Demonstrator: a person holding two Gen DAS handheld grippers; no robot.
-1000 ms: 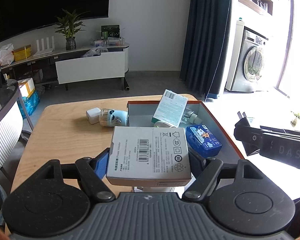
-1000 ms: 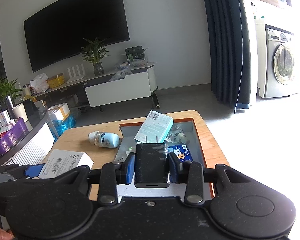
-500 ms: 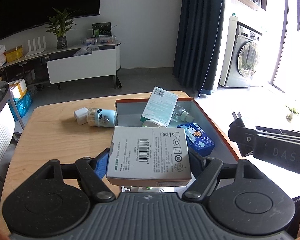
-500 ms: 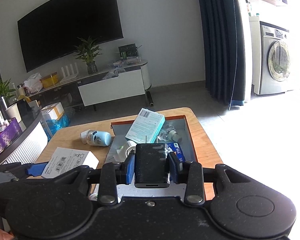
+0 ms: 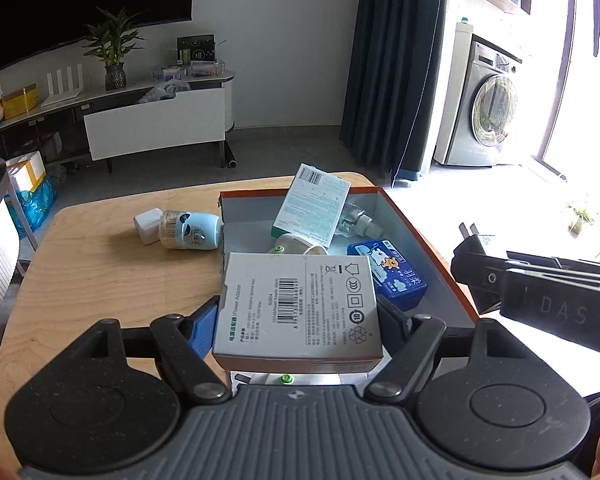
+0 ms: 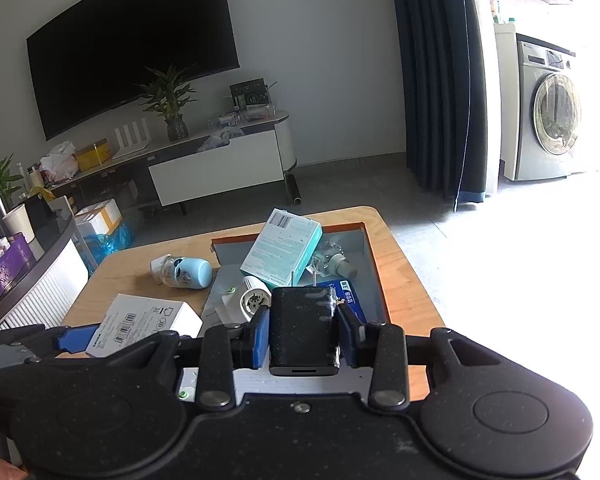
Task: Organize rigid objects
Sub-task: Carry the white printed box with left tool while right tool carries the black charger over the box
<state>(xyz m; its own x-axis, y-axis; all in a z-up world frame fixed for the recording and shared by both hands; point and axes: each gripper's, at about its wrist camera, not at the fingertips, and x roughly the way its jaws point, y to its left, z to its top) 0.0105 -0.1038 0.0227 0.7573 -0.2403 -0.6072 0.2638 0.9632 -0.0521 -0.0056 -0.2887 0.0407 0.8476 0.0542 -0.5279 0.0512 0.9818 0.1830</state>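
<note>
My left gripper [image 5: 298, 320] is shut on a white power adapter box [image 5: 300, 304], held above the near end of the orange-rimmed grey tray [image 5: 420, 236]. The box also shows in the right wrist view [image 6: 144, 322]. My right gripper [image 6: 303, 332] is shut on a black charger plug [image 6: 303, 328], above the tray's [image 6: 374, 256] near end. In the tray lie a teal box [image 5: 312, 204], a blue tin [image 5: 388, 272], a small clear bottle [image 5: 356, 222] and a white round item [image 6: 254, 300].
A pale blue bottle with a white cap [image 5: 180, 229] lies on the wooden table [image 5: 100, 280] left of the tray. A TV cabinet [image 5: 156, 124], a dark curtain and a washing machine [image 5: 488, 116] stand beyond. A counter [image 6: 32, 276] is at the left.
Both grippers have drawn back and risen a little with their loads; the table and tray look farther off. Both grips are unchanged.
</note>
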